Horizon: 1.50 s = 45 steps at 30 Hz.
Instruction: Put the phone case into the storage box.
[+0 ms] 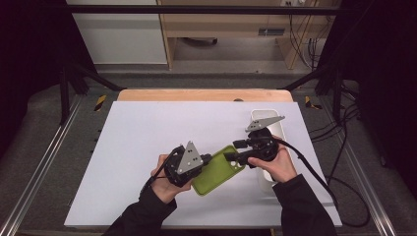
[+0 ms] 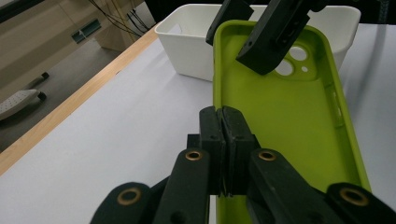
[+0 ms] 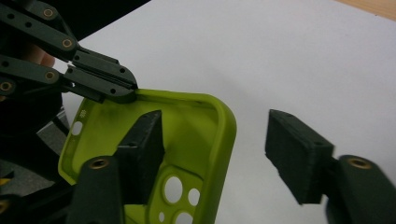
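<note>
At lower centre of the high view, a green phone case is pinched at its edge by the left gripper, jaws pressed tight. The right gripper straddles the camera-hole end, jaws spread, not pressing.

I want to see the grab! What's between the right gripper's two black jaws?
In the right gripper view, the green phone case's side wall stands between them; the right gripper isn't pinching it yet.
</note>
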### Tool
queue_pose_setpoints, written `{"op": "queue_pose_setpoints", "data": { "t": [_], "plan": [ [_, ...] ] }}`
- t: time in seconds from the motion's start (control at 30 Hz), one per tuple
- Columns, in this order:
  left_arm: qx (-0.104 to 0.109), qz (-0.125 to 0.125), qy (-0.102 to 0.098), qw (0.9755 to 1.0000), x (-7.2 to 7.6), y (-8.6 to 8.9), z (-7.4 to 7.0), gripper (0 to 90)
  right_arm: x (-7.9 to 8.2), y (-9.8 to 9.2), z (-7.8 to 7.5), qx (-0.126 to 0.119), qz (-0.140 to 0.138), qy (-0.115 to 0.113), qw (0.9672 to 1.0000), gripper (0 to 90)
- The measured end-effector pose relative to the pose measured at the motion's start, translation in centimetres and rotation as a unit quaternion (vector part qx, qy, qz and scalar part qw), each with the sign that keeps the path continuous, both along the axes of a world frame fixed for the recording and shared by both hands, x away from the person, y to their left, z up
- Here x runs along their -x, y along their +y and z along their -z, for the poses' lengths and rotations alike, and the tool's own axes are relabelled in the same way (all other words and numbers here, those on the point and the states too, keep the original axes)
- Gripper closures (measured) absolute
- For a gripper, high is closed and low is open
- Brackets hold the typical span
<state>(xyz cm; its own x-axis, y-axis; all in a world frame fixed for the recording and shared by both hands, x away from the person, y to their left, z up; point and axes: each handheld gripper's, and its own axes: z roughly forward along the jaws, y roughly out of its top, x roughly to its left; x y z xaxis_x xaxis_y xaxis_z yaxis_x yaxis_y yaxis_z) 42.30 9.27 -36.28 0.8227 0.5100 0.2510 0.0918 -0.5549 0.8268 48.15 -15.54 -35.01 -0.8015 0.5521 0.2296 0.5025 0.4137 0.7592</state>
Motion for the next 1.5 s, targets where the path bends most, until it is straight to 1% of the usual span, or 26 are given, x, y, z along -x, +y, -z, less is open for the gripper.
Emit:
{"op": "queue_pose_setpoints", "data": {
  "t": [0.03, 0.07, 0.1, 0.13, 0.17, 0.23, 0.27, 0.33, 0.47, 0.5, 0.53, 0.57, 0.6, 1.0, 1.17, 1.37, 1.5],
  "plan": [
    [0.0, 0.0, 0.0, 1.0, 0.0, 0.0, 0.0, 88.4, 0.0, 0.0, 0.0, 0.0, 0.0, 0.0, 1.0, 42.2],
    [0.0, 0.0, 0.0, 1.0, 0.0, 0.0, 0.0, 88.3, -0.1, 0.0, 0.0, -0.005, -0.003, 0.007, 1.0, 47.7],
    [0.0, 0.0, -0.001, 1.0, 0.0, 0.0, 0.0, 88.3, -0.1, 0.0, 0.0, -0.005, -0.003, 0.007, 1.0, 47.7],
    [0.0, 0.0, -0.001, 1.0, 0.0, 0.0, 0.0, 88.3, -0.2, -0.1, -0.1, -0.01, -0.005, 0.015, 0.9998, 52.3],
    [0.0, 0.0, -0.001, 1.0, 0.0, 0.0, 0.0, 88.3, -0.2, -0.1, -0.1, -0.01, -0.005, 0.015, 0.9998, 52.3],
    [-0.001, 0.0, -0.001, 1.0, 0.0, 0.0, 0.0, 88.4, -0.2, -0.1, -0.1, -0.014, -0.008, 0.022, 0.9996, 56.9],
    [-0.002, 0.0, -0.002, 1.0, 0.0, 0.0, 0.0, 88.4, -0.2, -0.2, -0.1, -0.017, -0.013, 0.028, 0.9994, 60.7],
    [-0.002, 0.0, -0.002, 1.0, 0.0, 0.0, 0.0, 88.4, -0.2, -0.2, -0.1, -0.016, -0.013, 0.029, 0.9994, 61.4],
    [-0.006, 0.001, -0.004, 1.0, 0.0, 0.0, 0.0, 88.4, -0.2, -0.3, -0.2, -0.015, -0.011, 0.041, 0.999, 65.7],
    [-0.006, 0.001, -0.004, 1.0, 0.1, 0.0, 0.0, 88.4, -0.2, -0.3, -0.2, -0.015, -0.011, 0.041, 0.999, 65.7],
    [-0.007, 0.001, -0.005, 1.0, 0.1, 0.0, 0.0, 88.4, -0.3, -0.4, -0.3, -0.016, -0.012, 0.042, 0.9989, 67.8],
    [-0.007, 0.001, -0.005, 1.0, 0.1, 0.0, 0.0, 88.4, -0.3, -0.4, -0.3, -0.016, -0.012, 0.042, 0.9989, 67.8],
    [-0.008, 0.002, -0.005, 1.0, 0.0, 0.0, 0.0, 88.4, -0.2, -0.5, -0.4, -0.016, -0.012, 0.048, 0.9987, 69.1],
    [-0.02, 0.004, -0.011, 0.9997, 0.0, -0.2, 0.3, 88.4, -0.1, -0.8, -0.7, -0.016, -0.018, 0.058, 0.998, 77.1],
    [-0.022, 0.008, -0.01, 0.9997, 0.0, -0.3, 0.3, 88.4, 0.0, -1.0, -0.8, -0.014, -0.017, 0.065, 0.9976, 78.1],
    [-0.023, 0.01, -0.009, 0.9996, 0.0, -0.4, 0.4, 88.3, 0.0, -0.9, -0.8, -0.008, -0.015, 0.068, 0.9975, 78.7],
    [-0.015, 0.012, 0.0, 0.9998, -0.1, -0.4, 0.5, 87.9, 0.0, -1.0, -0.9, -0.005, -0.011, 0.069, 0.9975, 78.9]
  ]
}}
